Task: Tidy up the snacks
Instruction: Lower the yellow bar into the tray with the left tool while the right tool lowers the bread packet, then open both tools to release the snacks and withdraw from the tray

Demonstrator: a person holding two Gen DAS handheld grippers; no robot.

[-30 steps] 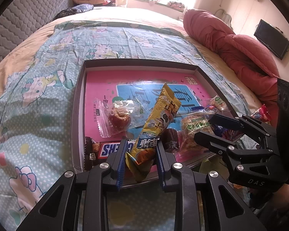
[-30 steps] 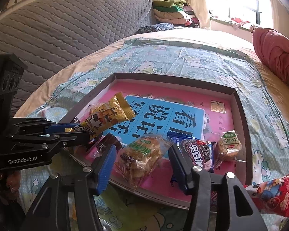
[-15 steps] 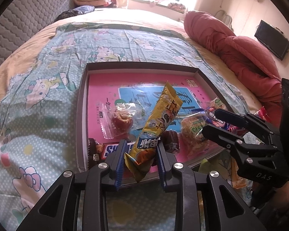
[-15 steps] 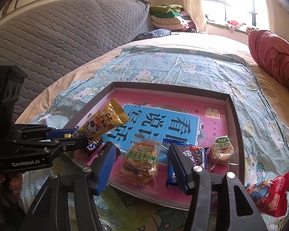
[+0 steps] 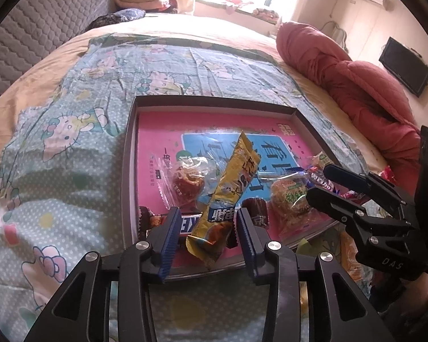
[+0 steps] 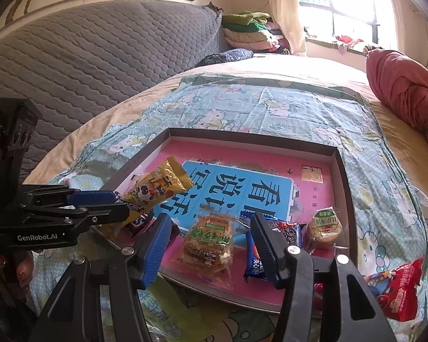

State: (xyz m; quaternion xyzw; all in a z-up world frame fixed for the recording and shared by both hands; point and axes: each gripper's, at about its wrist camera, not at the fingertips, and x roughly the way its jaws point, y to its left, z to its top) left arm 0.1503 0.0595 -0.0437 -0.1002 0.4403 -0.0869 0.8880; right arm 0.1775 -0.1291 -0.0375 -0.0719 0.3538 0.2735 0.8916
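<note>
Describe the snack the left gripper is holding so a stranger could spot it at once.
On the bed, find the shallow dark-rimmed box with the pink and blue printed bottom. At its near edge the left gripper has its jaws closed on the lower end of a long yellow snack packet. It is the only packet slanting up off the box floor; the others lie flat.

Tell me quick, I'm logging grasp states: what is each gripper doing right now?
Left gripper: closed on the yellow snack packet, held over the tray.
Right gripper: open, holding nothing, above the biscuit pack.
</note>
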